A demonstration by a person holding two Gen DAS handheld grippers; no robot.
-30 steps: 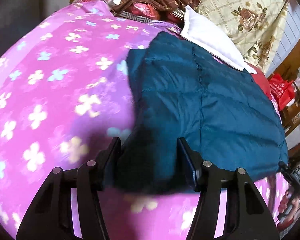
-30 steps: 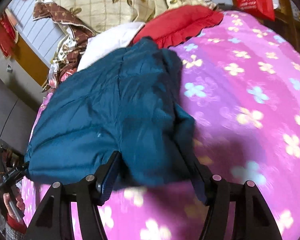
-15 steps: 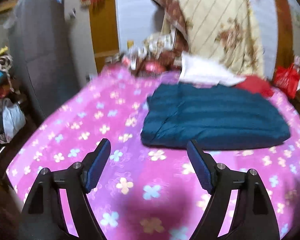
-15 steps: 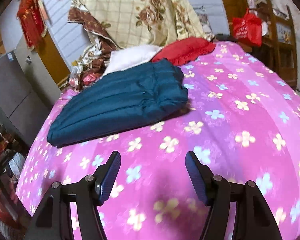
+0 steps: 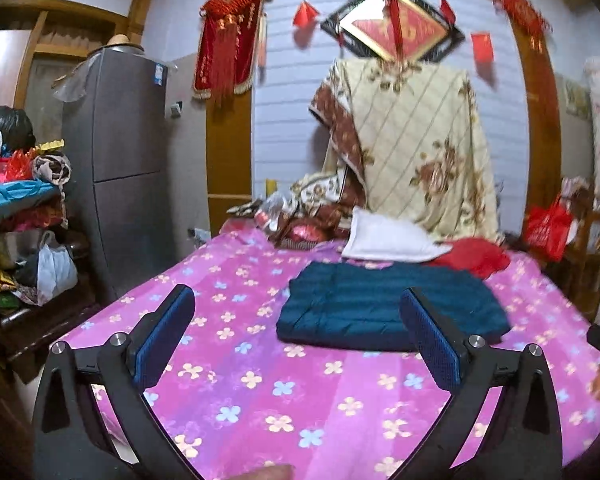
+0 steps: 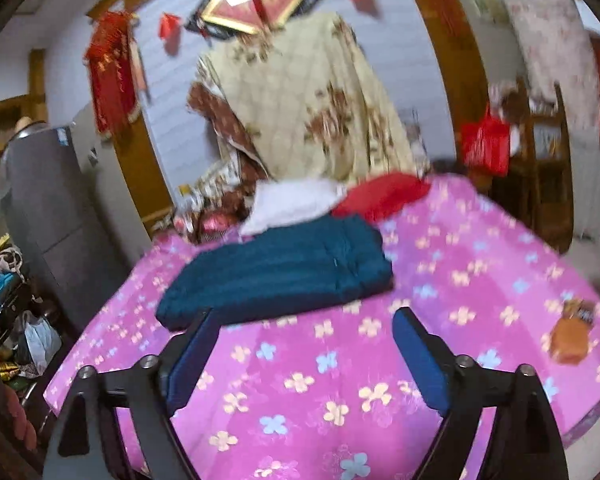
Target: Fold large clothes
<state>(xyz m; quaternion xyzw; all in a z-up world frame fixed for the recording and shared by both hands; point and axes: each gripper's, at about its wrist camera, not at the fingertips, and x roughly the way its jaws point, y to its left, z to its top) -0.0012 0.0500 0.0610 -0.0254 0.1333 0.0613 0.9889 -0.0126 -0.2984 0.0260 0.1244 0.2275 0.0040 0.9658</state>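
Note:
A dark teal quilted jacket [image 5: 384,312] lies folded flat on the pink flowered bed cover [image 5: 260,392], toward the far side; it also shows in the right wrist view [image 6: 284,272]. My left gripper [image 5: 296,332] is open and empty, held back from the jacket above the near part of the bed. My right gripper [image 6: 304,348] is open and empty too, well short of the jacket's near edge.
A white pillow [image 5: 384,240] and a red cushion [image 5: 476,256] lie behind the jacket, under a hanging cream floral quilt [image 5: 416,148]. A grey fridge [image 5: 120,168] and cluttered shelves [image 5: 16,220] stand left. A small orange packet [image 6: 572,336] lies on the bed at right.
Both grippers have let go of the jacket and pulled back and up from it. The jacket now lies folded on the bed, far from both.

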